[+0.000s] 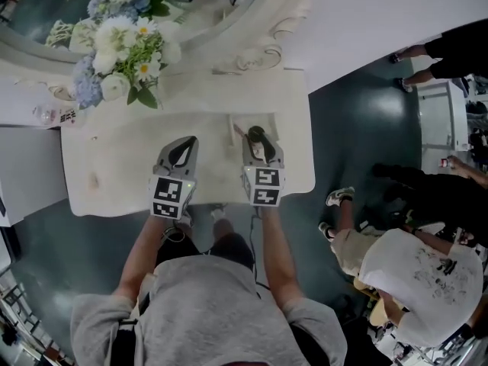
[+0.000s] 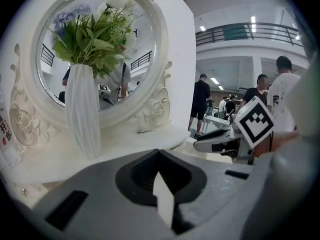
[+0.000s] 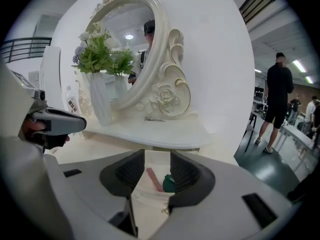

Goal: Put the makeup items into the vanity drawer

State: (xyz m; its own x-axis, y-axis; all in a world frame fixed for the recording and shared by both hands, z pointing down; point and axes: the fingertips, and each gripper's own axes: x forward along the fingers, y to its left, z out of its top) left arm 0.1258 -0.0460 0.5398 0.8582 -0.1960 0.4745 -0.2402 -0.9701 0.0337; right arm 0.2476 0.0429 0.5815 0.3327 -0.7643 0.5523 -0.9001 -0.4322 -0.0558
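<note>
A small cream drawer (image 3: pixel 145 193) with a gold knob (image 3: pixel 164 210) stands pulled out over the vanity top (image 1: pixel 114 166). Inside it lie a pink stick (image 3: pixel 154 179) and a dark green round item (image 3: pixel 169 184). My right gripper (image 3: pixel 157 156) hovers just in front of the drawer, jaws apart, with nothing pressed between them; both items show through the gap. From above, the right gripper (image 1: pixel 258 139) points at the drawer, with the pink stick (image 1: pixel 232 132) just to its left. My left gripper (image 1: pixel 185 143) rests over the vanity top beside it, jaws together and empty.
An oval mirror (image 3: pixel 127 49) in a carved frame stands on the raised shelf (image 3: pixel 165 131), with a white vase of flowers (image 1: pixel 122 44) and a small bottle (image 1: pixel 46 114) to the left. A hairpin (image 3: pixel 154 119) lies on the shelf. People (image 1: pixel 412 273) stand to the right.
</note>
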